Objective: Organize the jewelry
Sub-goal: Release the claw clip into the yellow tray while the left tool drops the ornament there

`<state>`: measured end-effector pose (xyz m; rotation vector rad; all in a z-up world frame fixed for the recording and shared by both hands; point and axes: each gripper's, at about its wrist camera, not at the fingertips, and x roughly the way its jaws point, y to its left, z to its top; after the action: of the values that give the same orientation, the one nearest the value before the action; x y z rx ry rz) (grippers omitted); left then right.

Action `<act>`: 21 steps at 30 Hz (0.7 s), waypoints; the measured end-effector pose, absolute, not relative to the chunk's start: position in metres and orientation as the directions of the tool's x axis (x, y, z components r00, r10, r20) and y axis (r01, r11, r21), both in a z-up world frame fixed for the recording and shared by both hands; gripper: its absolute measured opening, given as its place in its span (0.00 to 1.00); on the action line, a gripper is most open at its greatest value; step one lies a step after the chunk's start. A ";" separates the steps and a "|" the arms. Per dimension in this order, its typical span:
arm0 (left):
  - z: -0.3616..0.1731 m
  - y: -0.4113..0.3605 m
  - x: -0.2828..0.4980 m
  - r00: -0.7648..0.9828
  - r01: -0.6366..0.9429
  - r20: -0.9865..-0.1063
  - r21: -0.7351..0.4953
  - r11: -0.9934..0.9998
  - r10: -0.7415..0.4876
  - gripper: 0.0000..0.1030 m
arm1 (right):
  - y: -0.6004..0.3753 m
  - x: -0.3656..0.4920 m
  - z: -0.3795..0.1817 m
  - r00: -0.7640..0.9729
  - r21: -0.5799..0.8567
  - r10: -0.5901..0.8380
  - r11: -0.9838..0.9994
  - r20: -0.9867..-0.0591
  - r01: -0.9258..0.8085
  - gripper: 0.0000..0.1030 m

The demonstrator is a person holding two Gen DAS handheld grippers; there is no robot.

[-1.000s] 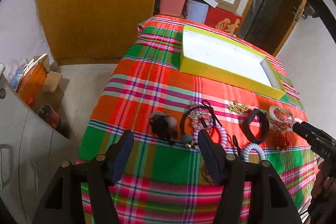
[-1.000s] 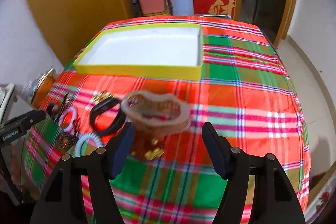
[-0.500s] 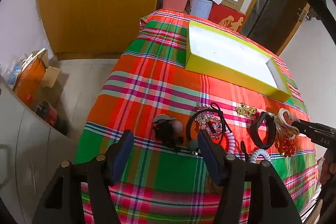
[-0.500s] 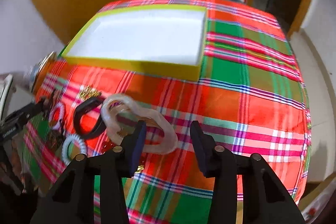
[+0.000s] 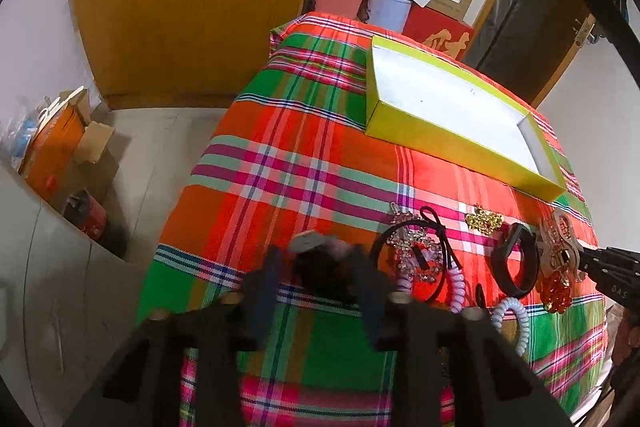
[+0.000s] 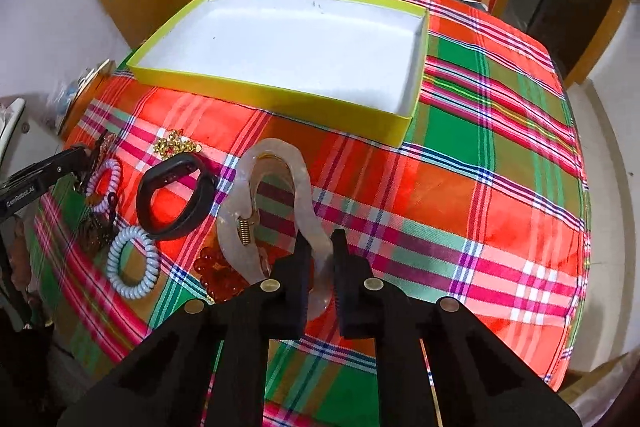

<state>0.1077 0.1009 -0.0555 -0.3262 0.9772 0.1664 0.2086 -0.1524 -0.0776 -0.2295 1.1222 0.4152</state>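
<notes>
Between closed right gripper (image 6: 322,267) fingers: hair claw (image 6: 276,195).

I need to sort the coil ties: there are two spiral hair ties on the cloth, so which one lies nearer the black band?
The pale blue spiral tie: it lies right against the black band. The lilac spiral tie sits farther left, by the left gripper.

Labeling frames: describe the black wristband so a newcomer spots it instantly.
On the plaid tablecloth, look in front of the yellow tray, in the jewelry cluster. The black wristband lies between the gold brooch and the pale blue coil tie: the only wide, smooth, matte black loop.
</notes>
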 end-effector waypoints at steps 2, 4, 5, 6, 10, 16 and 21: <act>-0.055 0.101 0.107 0.558 -0.280 -0.830 -0.196 0.940 -0.007 0.27 | -0.155 0.204 -0.075 0.378 0.031 0.207 0.906 -0.903 -0.423 0.10; -0.053 0.101 0.105 0.564 -0.278 -0.826 -0.195 0.941 -0.004 0.17 | -0.156 0.201 -0.073 0.387 0.033 0.208 0.910 -0.898 -0.413 0.10; -0.050 0.101 0.104 0.572 -0.275 -0.821 -0.196 0.941 -0.005 0.17 | -0.157 0.199 -0.072 0.392 0.033 0.208 0.913 -0.896 -0.407 0.10; -0.048 0.101 0.102 0.578 -0.271 -0.816 -0.198 0.942 -0.006 0.16 | -0.158 0.198 -0.071 0.397 0.034 0.209 0.914 -0.894 -0.404 0.10; -0.034 0.099 0.097 0.608 -0.248 -0.794 -0.196 0.949 -0.005 0.16 | -0.162 0.190 -0.064 0.422 0.041 0.215 0.922 -0.881 -0.385 0.10; -0.011 0.095 0.086 0.646 -0.222 -0.763 -0.208 0.952 -0.016 0.16 | -0.170 0.182 -0.049 0.463 0.061 0.235 0.931 -0.854 -0.360 0.10; 0.009 0.091 0.080 0.673 -0.202 -0.739 -0.225 0.953 -0.031 0.16 | -0.176 0.175 -0.032 0.504 0.072 0.253 0.934 -0.826 -0.350 0.10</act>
<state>0.0804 0.0909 0.0094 -0.3006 0.8298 0.0977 0.1753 -0.1759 -0.0315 -0.1092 0.9778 0.3648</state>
